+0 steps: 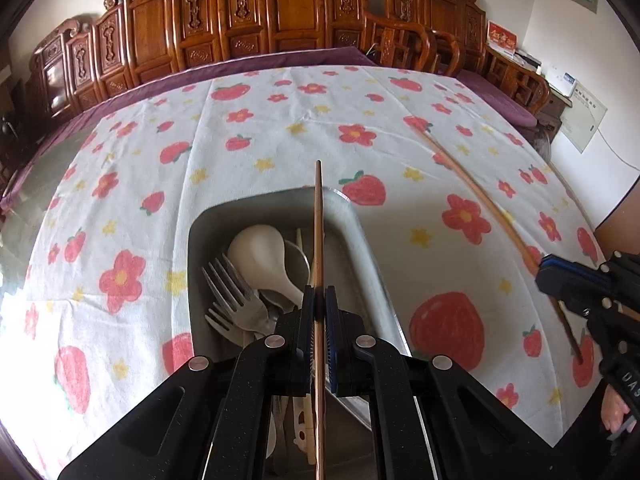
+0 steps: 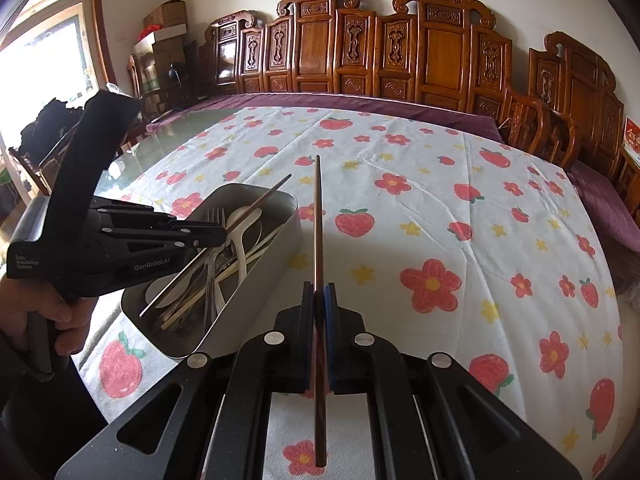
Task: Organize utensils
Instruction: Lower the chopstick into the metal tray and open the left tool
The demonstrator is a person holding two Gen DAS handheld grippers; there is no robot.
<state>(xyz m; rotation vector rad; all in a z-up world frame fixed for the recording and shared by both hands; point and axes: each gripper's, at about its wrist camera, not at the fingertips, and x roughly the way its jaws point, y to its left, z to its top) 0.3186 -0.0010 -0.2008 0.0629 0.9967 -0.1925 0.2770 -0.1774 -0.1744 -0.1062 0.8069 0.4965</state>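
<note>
My left tool (image 1: 319,300) is closed on a slim brown wooden chopstick (image 1: 318,224), which runs straight out between the blue-edged pads and hangs over the rectangular grey metal tray (image 1: 352,216). My right tool (image 2: 319,296) is likewise clamped on a second brown chopstick (image 2: 317,216), held above the white tabletop cloth printed with red strawberries and flowers (image 2: 440,216), just right of the tray. In the left wrist view, the right tool (image 1: 560,280) appears at the right edge with its chopstick (image 1: 480,196) slanting across the cloth. In the right wrist view, the left tool (image 2: 218,236) reaches over the tray (image 2: 294,208), its chopstick (image 2: 264,198) angled above the contents; my hand (image 2: 52,316) grips its handle.

Inside the tray lie a cream plastic rice spoon (image 1: 260,256), silver metal forks (image 1: 232,292) and pale chopsticks (image 2: 256,252), loosely heaped; further pieces beneath them are, as far as the view allows, spoons. The tray stands on the cloth near the tabletop's front edge. Carved red-brown wooden chairs (image 2: 400,60) line the far wall.
</note>
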